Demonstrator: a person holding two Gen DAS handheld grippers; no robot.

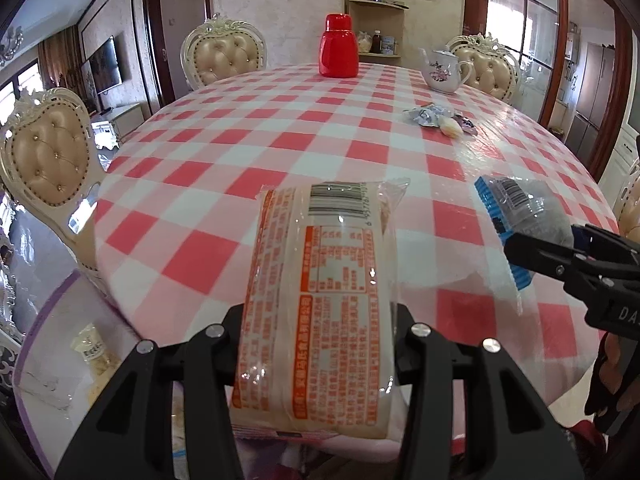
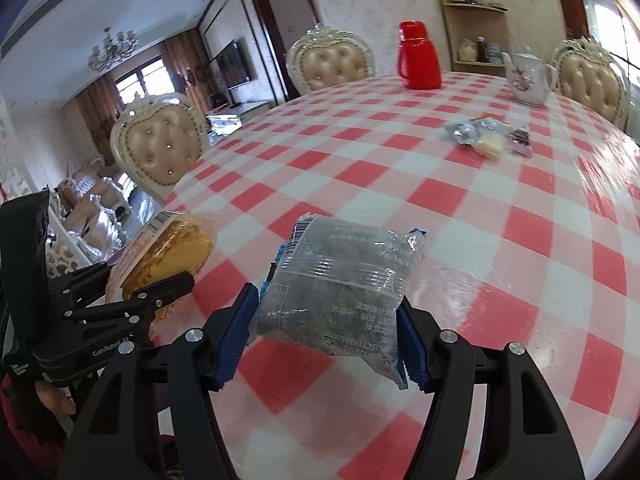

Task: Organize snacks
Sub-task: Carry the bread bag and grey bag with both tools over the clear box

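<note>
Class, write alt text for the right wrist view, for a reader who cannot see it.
The right gripper holds a clear packet of dark snack above a table with a red-and-white checked cloth. To its left, the left gripper holds a packet of yellow cake. Farther back sit small wrapped snacks, a red flask and a white teapot.

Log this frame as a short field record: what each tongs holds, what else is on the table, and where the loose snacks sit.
left tongs: shut on orange-printed cake packet
right tongs: shut on clear packet of dark snack
table: red-and-white checked cloth
loose snacks: small wrapped pile on far right of table
other items: red thermos, white floral teapot, both at far edge
</note>
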